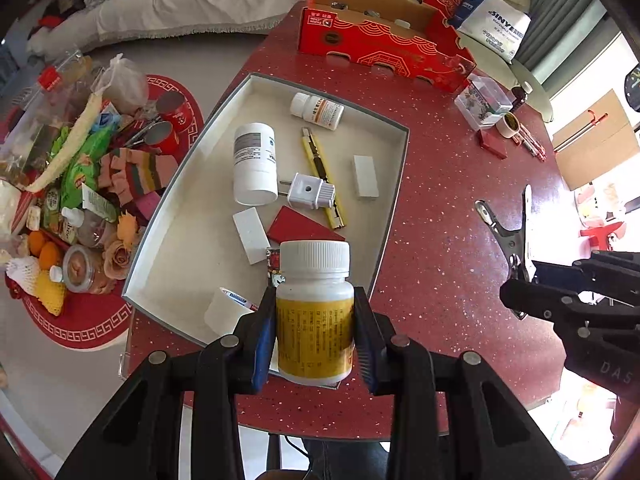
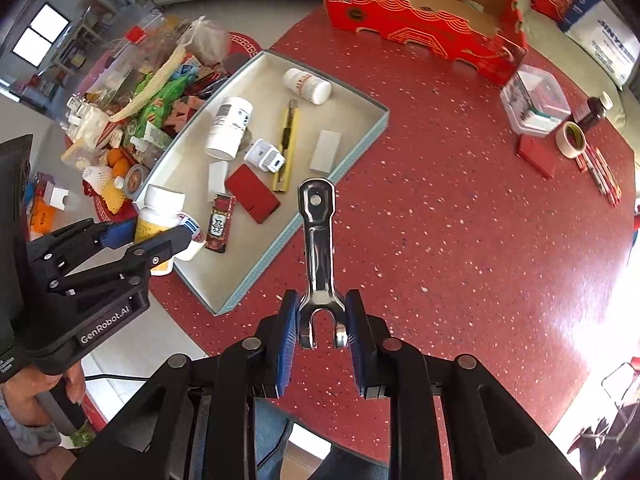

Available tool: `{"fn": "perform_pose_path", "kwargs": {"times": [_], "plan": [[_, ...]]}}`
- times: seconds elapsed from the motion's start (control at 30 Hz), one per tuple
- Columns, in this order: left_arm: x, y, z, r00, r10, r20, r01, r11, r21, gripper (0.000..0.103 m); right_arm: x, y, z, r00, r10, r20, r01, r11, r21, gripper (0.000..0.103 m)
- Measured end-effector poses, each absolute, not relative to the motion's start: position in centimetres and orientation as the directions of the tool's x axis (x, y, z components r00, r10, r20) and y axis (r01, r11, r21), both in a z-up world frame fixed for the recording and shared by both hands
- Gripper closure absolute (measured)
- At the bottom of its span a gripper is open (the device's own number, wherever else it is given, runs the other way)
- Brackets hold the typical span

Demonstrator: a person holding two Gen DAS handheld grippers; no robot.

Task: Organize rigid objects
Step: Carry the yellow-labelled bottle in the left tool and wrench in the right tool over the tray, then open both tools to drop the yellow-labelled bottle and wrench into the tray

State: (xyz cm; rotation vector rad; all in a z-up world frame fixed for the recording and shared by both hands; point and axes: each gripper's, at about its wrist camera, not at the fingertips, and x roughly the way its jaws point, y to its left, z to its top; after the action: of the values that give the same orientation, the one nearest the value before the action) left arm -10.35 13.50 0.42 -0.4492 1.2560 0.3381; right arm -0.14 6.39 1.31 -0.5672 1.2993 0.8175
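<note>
The left hand-held gripper (image 1: 315,334) is clamping a white-capped pill bottle with a yellow label (image 1: 315,312), its blue pads (image 1: 264,336) pressing on both sides of the bottle's body. The bottle is hanging above the near edge of a shallow cream tray (image 1: 394,184) that is sitting on a red speckled bench (image 1: 448,240).

The right hand-held gripper (image 2: 322,330) is clamping a shiny metal spring clip (image 2: 318,248) by its forked end, the clip's long handle pointing away over the bare bench, just beside the tray's near corner.

Inside the tray are lying a large white bottle (image 1: 255,164), a smaller white bottle with an orange label (image 1: 317,111), a yellow utility knife (image 1: 322,176), a white plug adapter (image 1: 310,191), two white blocks (image 1: 365,176), a red card (image 1: 302,230) and a small patterned red box (image 2: 220,223).

Farther back on the bench, a red cardboard box (image 1: 376,38) is standing open, with a clear plastic container (image 1: 482,102), a roll of tape (image 1: 510,124) and a dark brown bottle (image 1: 522,96) near it. Beyond the bench's left edge, a heap of mixed household items (image 1: 76,184) is resting on a red mat.
</note>
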Motion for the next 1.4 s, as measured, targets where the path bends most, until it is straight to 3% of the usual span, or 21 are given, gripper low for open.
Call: {"fn": "perform_pose_path", "kwargs": {"times": [0.93, 1.27, 1.33, 1.4], "plan": [[-9.7, 18.9, -0.8, 0.231, 0.049, -0.972, -0.568, 0.817, -0.093, 0.065, 1.6, 15.7, 0.7, 0.03, 0.216, -0.976, -0.855, 0.511, 0.087, 0.078], [-8.3, 19.0, -3.5, 0.17, 0.036, -0.985, -0.562, 0.825, -0.066, 0.064, 3.0, 18.1, -3.0, 0.027, 0.15, -0.988, -0.844, 0.534, 0.058, 0.078], [-8.2, 19.1, -3.9, 0.161, 0.043, -0.986, -0.559, 0.827, -0.055, 0.061, 3.3, 18.3, -3.6, 0.025, 0.146, -0.989, -0.838, 0.542, 0.059, 0.078], [-8.1, 19.2, -4.2, 0.149, 0.049, -0.988, -0.557, 0.829, -0.043, 0.038, 3.4, 18.5, -4.1, 0.022, 0.146, -0.989, -0.834, 0.549, 0.062, 0.078]]}}
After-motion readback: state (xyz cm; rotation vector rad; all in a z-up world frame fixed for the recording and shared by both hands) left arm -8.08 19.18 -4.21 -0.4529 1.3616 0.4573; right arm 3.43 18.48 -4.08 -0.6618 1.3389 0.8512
